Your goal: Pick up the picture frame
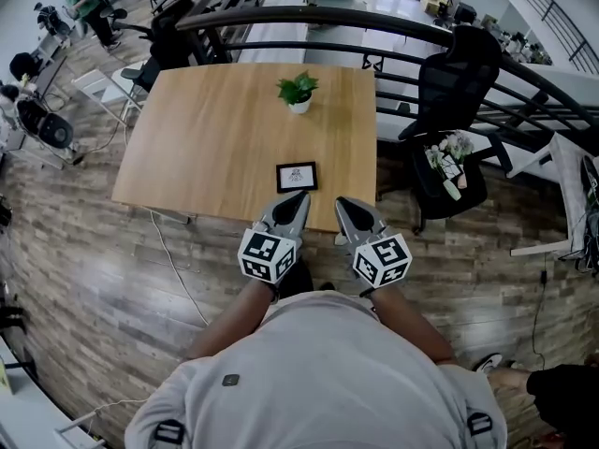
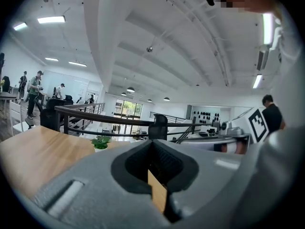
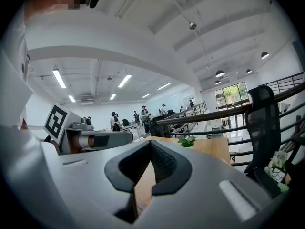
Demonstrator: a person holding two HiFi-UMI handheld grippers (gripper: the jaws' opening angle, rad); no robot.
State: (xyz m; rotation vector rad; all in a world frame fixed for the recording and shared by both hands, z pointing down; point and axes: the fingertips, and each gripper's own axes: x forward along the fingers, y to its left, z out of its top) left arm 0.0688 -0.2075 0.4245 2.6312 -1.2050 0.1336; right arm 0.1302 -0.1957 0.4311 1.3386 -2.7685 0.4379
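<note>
A small black picture frame lies flat on the wooden table, close to its near edge. My left gripper hovers just on the near side of the frame, shut and empty. My right gripper is beside it to the right, over the table's near edge, also shut with nothing held. In the left gripper view my left gripper shows its jaws pressed together; the frame is hidden there. In the right gripper view my right gripper has its jaws closed too, and the left gripper's marker cube appears at the left.
A small potted plant stands at the table's far side. A black office chair and a bag with flowers sit to the right of the table. A dark railing runs behind it. People are at desks at the far left.
</note>
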